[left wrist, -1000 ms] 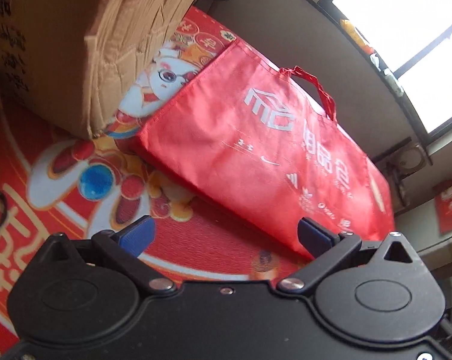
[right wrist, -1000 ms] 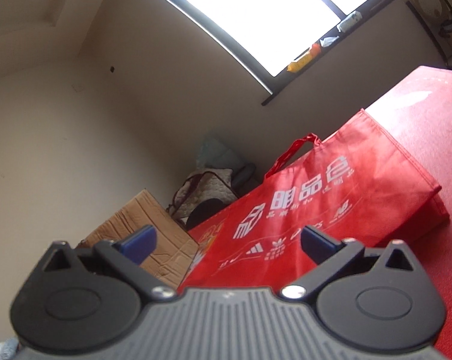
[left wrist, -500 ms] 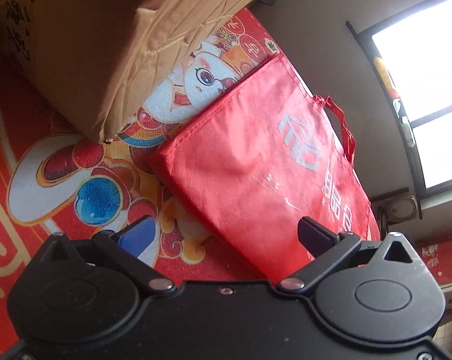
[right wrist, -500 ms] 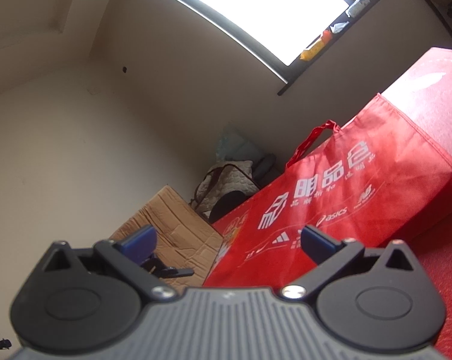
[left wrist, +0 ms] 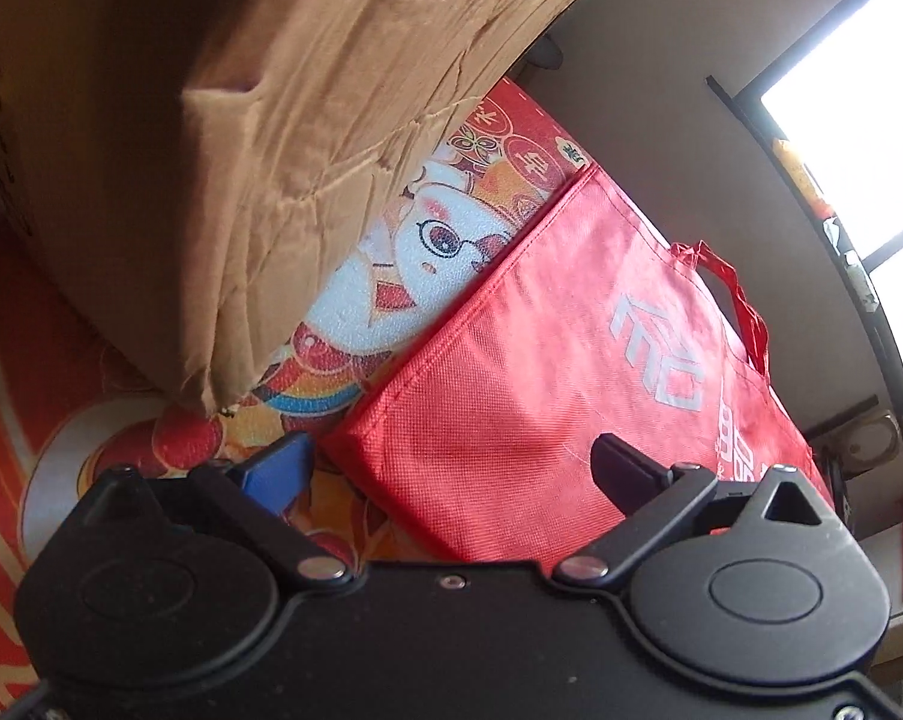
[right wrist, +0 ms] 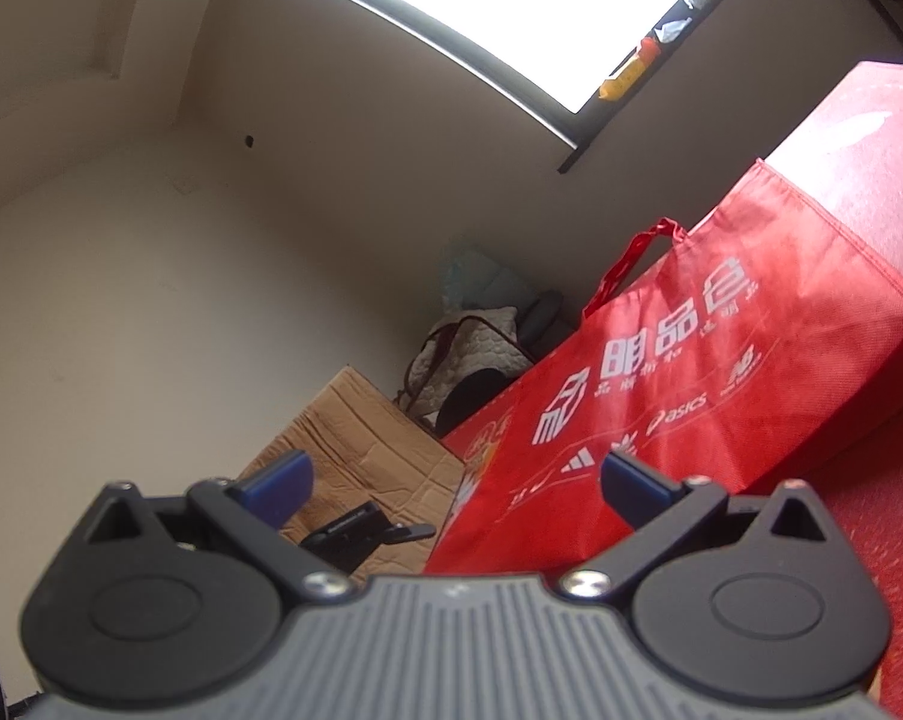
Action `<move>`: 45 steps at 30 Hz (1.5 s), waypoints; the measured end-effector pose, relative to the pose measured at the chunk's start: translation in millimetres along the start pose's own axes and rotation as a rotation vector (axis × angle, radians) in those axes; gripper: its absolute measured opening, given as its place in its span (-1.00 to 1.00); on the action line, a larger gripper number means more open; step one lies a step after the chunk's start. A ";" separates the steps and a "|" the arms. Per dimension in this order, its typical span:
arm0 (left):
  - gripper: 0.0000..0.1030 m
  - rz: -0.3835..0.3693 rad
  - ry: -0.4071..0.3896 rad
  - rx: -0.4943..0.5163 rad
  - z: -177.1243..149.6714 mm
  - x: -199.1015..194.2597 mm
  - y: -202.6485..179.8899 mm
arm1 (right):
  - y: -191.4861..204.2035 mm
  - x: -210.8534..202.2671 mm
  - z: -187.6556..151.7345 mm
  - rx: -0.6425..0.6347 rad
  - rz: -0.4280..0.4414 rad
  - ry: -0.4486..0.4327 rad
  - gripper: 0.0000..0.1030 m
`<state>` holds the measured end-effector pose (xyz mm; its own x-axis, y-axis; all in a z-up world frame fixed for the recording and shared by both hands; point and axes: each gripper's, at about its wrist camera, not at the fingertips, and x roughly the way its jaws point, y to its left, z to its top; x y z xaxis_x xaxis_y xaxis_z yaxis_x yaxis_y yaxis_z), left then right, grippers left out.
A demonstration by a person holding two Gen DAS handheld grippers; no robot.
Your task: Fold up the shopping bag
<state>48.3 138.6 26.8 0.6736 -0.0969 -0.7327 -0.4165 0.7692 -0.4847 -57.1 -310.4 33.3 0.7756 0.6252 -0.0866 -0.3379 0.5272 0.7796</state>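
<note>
cardboard box [left wrist: 259, 138], crumpled and creased, fills the upper left of the left wrist view and stands on the bench [left wrist: 391, 276], which is covered in a red cloth printed with a cartoon figure in glasses. one corner of the box comes down close to the near corner of the shopping bag [left wrist: 541, 396], with a strip of the printed cloth showing between them. in the right wrist view the same box [right wrist: 361, 456] sits to the left of the bag, and a heap of soft, quilted things lies behind it against the wall.

one shopping bag [right wrist: 709, 384] is in view: red non-woven fabric, lying flat on its side on the bench, white logo and lettering facing up, with rows of small brand marks beneath. one red loop handle [left wrist: 745, 306] sticks out from its far edge toward the window wall.

two tools are in view. the left tool [left wrist: 451, 462] hovers just over the bag's near corner, its blue-padded fingers [left wrist: 277, 468] wide apart and holding nothing. the right tool [right wrist: 457, 480] is likewise spread wide and empty, aimed at the bag's lower edge. a dark part of the other tool shows in front of the box in the right wrist view.
</note>
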 end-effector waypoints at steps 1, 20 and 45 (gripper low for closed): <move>0.99 0.004 -0.001 0.012 -0.9 0.8 -1.7 | 0.2 0.0 0.3 0.000 0.001 0.001 0.99; 0.70 -0.108 -0.024 -0.105 -5.1 8.4 2.0 | -4.1 8.8 -3.1 0.020 -0.051 0.020 0.99; -0.27 -0.139 -0.063 -0.095 -17.8 29.5 -11.0 | -10.5 12.5 -8.6 -0.009 -0.140 -0.071 0.99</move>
<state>61.9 116.0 2.0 0.7647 -0.1559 -0.6253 -0.3702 0.6880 -0.6242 -48.4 -303.2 18.7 0.8513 0.5029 -0.1494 -0.2284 0.6116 0.7575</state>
